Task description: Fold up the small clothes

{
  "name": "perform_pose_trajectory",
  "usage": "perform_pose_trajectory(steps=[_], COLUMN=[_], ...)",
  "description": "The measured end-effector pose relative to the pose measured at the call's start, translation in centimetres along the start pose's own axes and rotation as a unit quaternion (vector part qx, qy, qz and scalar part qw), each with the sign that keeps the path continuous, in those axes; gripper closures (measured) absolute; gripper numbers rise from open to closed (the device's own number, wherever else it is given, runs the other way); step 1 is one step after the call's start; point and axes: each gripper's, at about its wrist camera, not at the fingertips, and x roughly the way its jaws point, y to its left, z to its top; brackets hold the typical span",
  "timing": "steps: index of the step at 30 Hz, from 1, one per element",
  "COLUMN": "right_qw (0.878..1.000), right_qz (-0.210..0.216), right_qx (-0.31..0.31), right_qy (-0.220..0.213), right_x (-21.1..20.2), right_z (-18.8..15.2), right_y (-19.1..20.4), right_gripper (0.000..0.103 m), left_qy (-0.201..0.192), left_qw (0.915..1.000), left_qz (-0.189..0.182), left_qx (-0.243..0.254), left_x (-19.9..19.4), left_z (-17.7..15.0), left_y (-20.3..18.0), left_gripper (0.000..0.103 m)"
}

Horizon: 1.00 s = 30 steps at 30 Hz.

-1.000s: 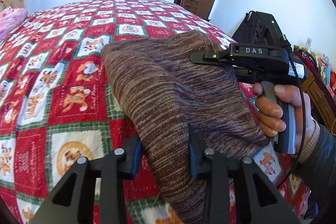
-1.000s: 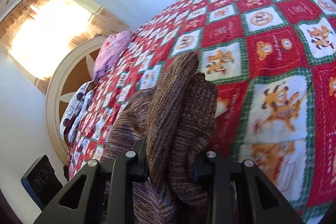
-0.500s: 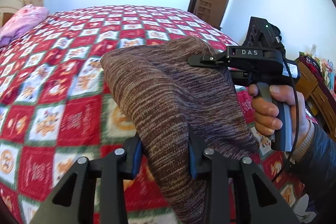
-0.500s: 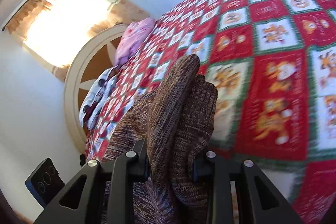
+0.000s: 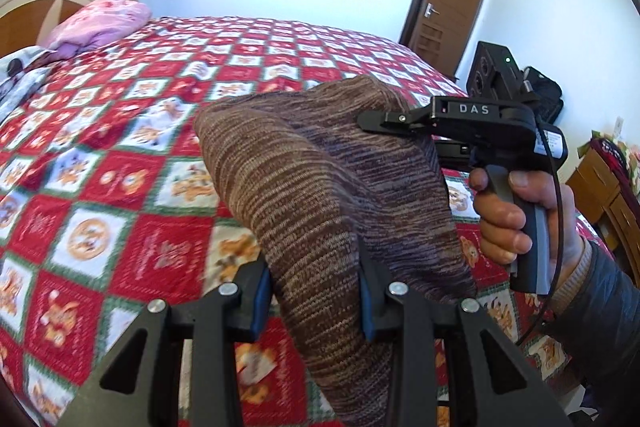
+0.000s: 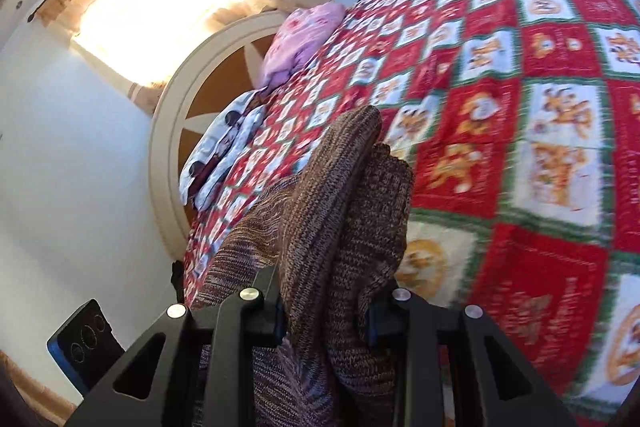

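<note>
A brown striped knit garment (image 5: 320,187) hangs in the air above the bed, held by both grippers. My left gripper (image 5: 314,291) is shut on its lower part. My right gripper (image 6: 324,311) is shut on a bunched fold of the same garment (image 6: 344,211). In the left wrist view the right gripper (image 5: 384,119) shows from the side, held by a hand, clamped on the garment's upper right edge. The garment's lower end drops out of view below my fingers.
The bed with a red, white and green patchwork quilt (image 5: 120,155) lies below. A pink pillow (image 5: 100,23) and a patterned cloth (image 6: 224,147) lie by the headboard (image 6: 192,83). A brown door (image 5: 452,7), a black box (image 5: 488,67) and wooden furniture (image 5: 608,195) stand at the right.
Both grippers have risen and tilted with the garment still clamped, so more of the headboard, window and room shows. The grip on the garment is unchanged.
</note>
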Motion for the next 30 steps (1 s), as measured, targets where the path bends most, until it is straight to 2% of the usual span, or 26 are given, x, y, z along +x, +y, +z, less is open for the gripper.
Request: perform_pose_trajectory(steps=[11,30], right_qw=[0.999,0.996], right_qz=[0.018,0.036], right_qx=[-0.020,-0.042], right_qy=[0.023,0.074], right_x=[3.9,12.3], right_z=[-0.8,-1.6], right_y=[3.9,8.0], right_gripper=[0.074,0.074], left_qy=[-0.024,-0.029], left_qw=[0.9990,0.9959], left_qz=[0.022,0.062], left_qx=[-0.031,-0.058], left_x=[-3.2,-5.3], left_z=[-1.6,-3.9], left_y=[3.5,8.8], left_gripper=[0.067,0.067])
